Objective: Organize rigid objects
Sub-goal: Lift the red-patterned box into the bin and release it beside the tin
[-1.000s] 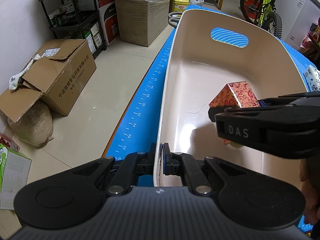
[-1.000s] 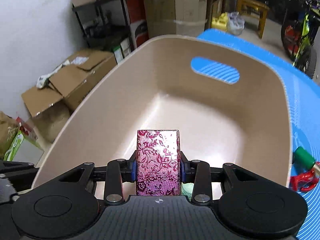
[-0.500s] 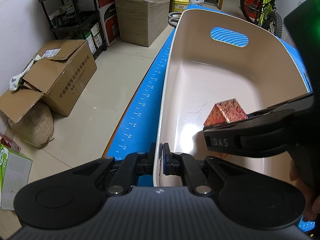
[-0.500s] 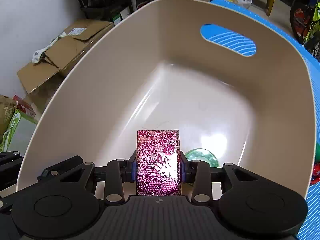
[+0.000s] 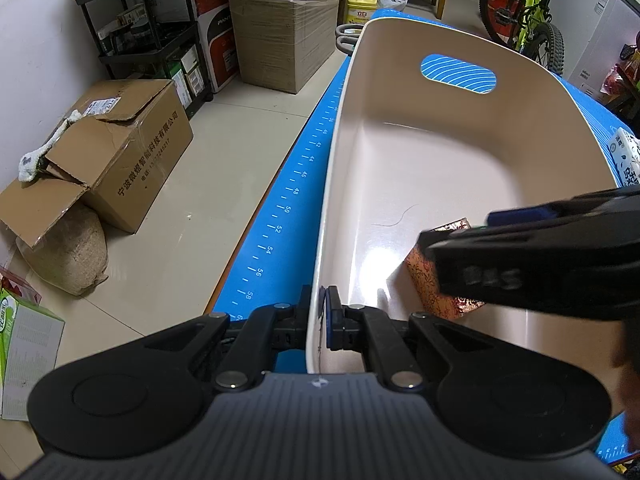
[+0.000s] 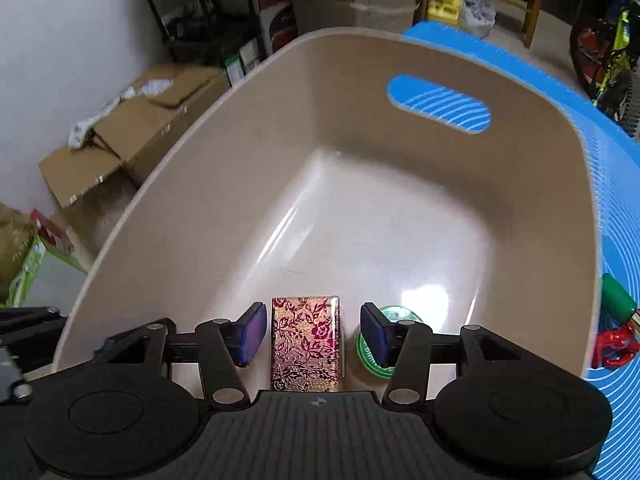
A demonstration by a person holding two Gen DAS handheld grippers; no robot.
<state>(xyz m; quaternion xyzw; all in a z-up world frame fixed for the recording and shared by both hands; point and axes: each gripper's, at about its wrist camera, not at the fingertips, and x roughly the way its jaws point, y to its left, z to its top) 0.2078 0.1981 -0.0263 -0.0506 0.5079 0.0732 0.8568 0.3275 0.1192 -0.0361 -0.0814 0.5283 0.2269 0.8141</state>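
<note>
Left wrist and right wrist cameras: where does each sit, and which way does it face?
Left wrist: on the left gripper, clamped on the tub's near-left rim, looking along it; the right gripper crosses its view.
Right wrist: on the right gripper, looking down into the tub; jaws open beside the floral box.
Shared: tub, floral box.

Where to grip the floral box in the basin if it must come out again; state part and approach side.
Grip the floral box across its two long narrow sides, coming from above and the near end, as the open right gripper is aligned now. Its flat patterned face points up inside the basin, with open gaps beside both pads.
</note>
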